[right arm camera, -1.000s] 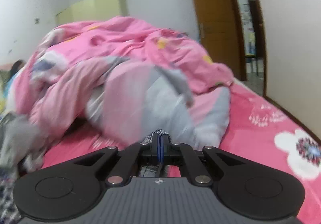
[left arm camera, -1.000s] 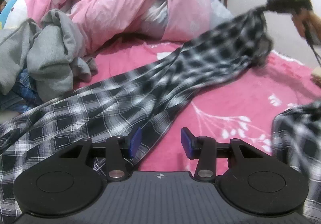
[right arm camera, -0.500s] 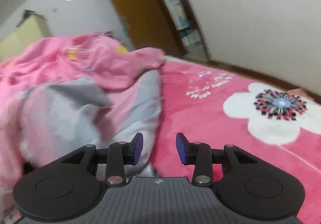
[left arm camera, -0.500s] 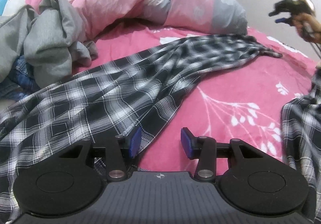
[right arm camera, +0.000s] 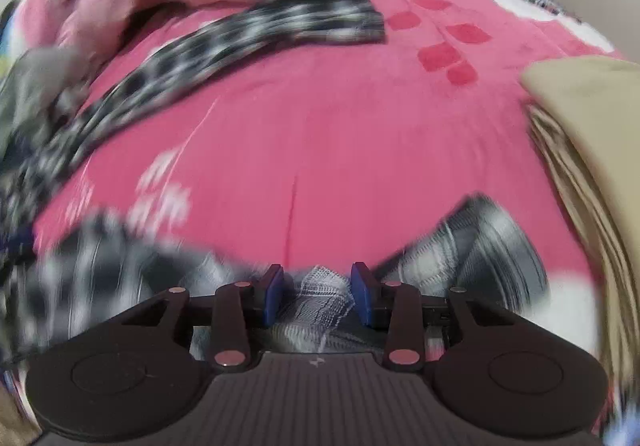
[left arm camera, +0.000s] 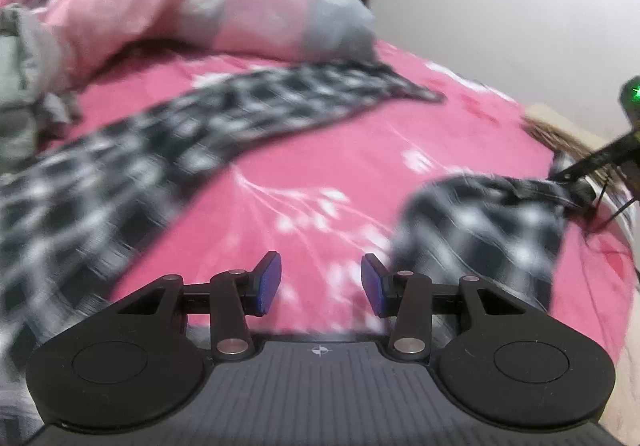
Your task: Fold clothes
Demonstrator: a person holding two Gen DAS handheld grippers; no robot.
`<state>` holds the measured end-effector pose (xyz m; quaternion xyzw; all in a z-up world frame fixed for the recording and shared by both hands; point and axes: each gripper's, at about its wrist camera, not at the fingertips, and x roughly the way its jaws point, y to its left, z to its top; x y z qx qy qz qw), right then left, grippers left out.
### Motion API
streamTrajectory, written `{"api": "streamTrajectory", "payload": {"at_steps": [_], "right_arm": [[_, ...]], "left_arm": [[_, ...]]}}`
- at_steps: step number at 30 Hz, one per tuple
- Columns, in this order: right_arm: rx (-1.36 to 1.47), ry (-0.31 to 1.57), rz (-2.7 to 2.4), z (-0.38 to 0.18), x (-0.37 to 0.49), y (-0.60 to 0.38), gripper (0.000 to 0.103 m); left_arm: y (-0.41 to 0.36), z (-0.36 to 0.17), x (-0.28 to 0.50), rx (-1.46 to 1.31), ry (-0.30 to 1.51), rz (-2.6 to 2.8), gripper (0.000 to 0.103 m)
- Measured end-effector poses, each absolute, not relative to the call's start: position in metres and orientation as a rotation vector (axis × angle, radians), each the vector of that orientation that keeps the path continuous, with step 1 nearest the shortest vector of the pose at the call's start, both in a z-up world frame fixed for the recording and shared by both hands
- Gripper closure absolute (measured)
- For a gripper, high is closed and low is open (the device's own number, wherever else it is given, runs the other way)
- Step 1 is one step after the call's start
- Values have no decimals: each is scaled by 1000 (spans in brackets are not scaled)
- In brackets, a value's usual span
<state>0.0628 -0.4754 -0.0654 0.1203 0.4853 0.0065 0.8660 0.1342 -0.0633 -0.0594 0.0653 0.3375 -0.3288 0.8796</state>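
Note:
A black-and-white plaid shirt [left arm camera: 192, 138] lies spread on the pink bed. One sleeve [right arm camera: 256, 30] stretches toward the quilt. Another bunched part [left arm camera: 480, 230] lies at the near right. My left gripper [left arm camera: 321, 284] hovers open over bare pink sheet between the two parts, with nothing between its fingers. My right gripper [right arm camera: 318, 292] points down at the bunched plaid cloth [right arm camera: 480, 246]. Its jaws stand apart, and a fold of that cloth sits in the gap without being pinched. Both views are blurred by motion.
A pink and grey quilt [left arm camera: 180, 6] is heaped at the back of the bed. A grey garment [left arm camera: 20, 66] is piled at the left. Folded beige cloth [right arm camera: 580, 118] lies at the right edge. White wall [left arm camera: 500, 6] rises beyond the bed.
The right gripper let go of the lifted sleeve, which dropped flat on the bed, then swung down to the bunched plaid part. The left gripper shifted right, off the shirt onto bare sheet.

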Motion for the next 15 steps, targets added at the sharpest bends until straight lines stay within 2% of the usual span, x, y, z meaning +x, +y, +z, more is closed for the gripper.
{"api": "streamTrajectory", "payload": {"at_steps": [4,7,11,15], "right_arm": [[205,1085,6,-40,18,-463,64],[324,989,-16,-7,13,-475,63],[697,755,24,17,52,-512,60],[997,723,22,-17,137,-542,60]], "left_arm": [[-67,-56,123,173,670,-703,59],[-63,-47,127,195,626,-660,59],[-64,-46,152,278,614,-514,59],[-67,-57,181,384,594,-436,59]]}}
